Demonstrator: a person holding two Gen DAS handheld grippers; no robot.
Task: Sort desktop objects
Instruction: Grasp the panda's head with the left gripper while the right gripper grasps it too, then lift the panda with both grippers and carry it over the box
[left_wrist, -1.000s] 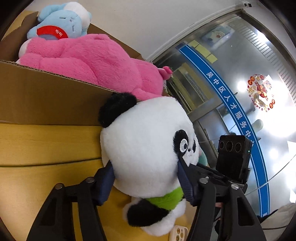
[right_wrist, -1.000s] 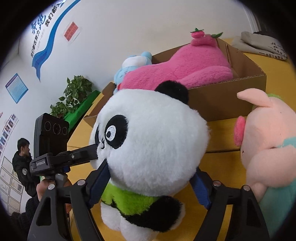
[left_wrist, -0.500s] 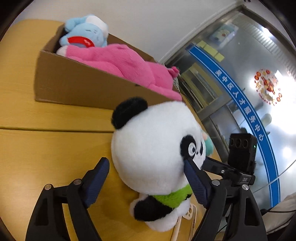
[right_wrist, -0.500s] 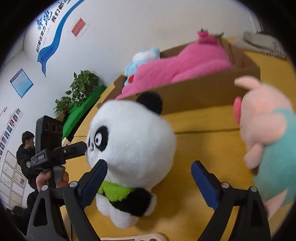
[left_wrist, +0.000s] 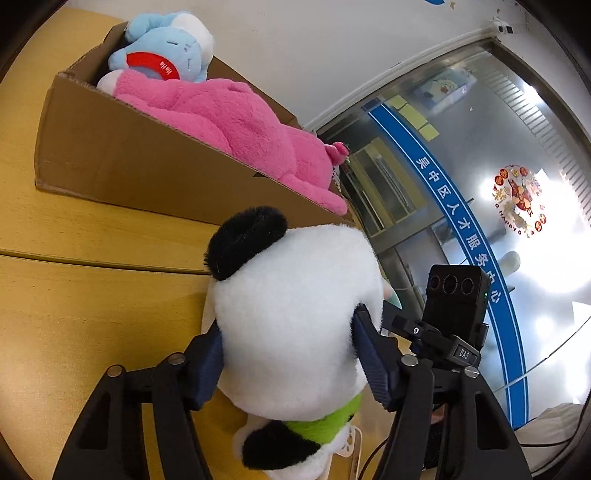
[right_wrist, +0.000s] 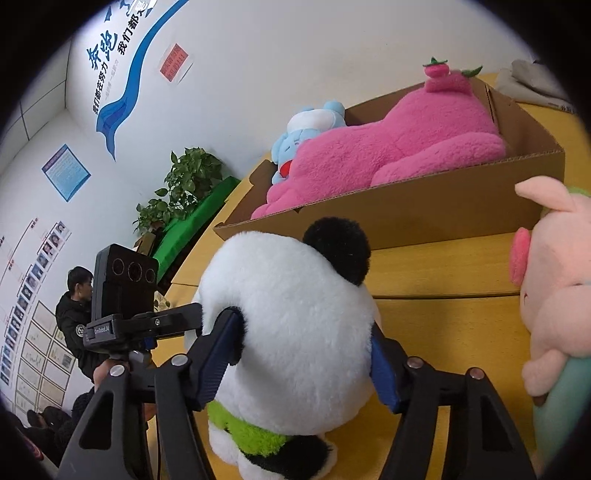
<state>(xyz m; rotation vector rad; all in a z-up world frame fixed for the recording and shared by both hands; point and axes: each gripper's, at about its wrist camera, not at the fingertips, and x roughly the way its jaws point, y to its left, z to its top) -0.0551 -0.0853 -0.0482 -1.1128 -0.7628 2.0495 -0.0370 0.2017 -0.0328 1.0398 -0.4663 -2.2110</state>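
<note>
two grippers, left gripper and right gripper, squeeze the panda plush by its head on the desk before the cardboard box; soft, light, likely best held there.

Both wrist cameras sit low over the yellow table, looking forward along their fingers, very close to the panda plush filling 6 o'clock in each. The left view faces a glass wall at 3 o'clock; the right faces a white wall. Both share the cardboard box at 12 o'clock.
</note>
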